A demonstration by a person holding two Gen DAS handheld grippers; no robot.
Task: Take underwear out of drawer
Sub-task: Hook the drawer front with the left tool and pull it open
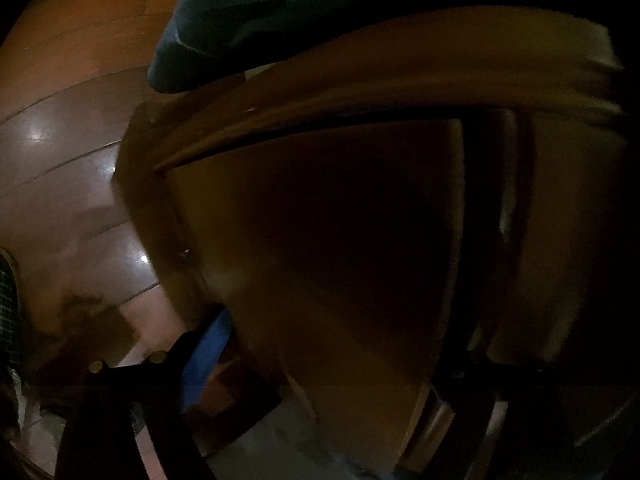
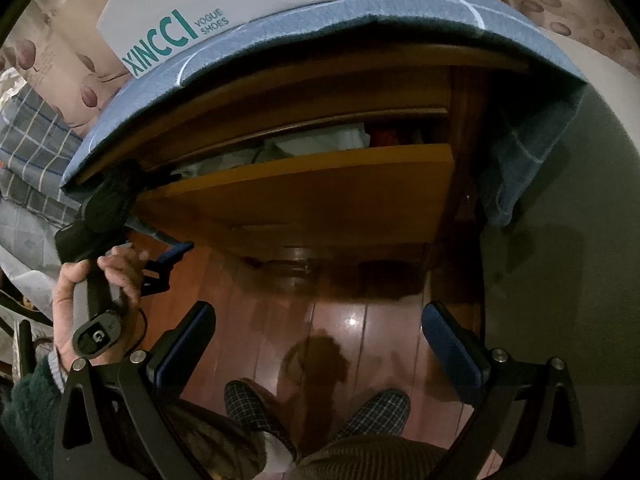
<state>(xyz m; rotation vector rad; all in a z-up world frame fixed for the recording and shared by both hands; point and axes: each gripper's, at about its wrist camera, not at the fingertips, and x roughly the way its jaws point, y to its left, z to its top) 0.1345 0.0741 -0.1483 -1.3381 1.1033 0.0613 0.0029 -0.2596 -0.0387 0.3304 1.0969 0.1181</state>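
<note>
The drawer (image 2: pixel 304 196) is seen pulled partly out beneath a blue cloth (image 2: pixel 360 16) draped over the cabinet top, where a shoe box (image 2: pixel 192 12) rests. Pale and red fabric (image 2: pixel 320 142) is visible inside; the underwear cannot be singled out. The right gripper (image 2: pixel 320 344) is held wide open above the wooden floor (image 2: pixel 340 320). The left gripper (image 1: pixel 320 360) is pressed against the drawer's left edge, its blue pad (image 1: pixel 204 352) beside the front; whether it is clamped cannot be told.
</note>
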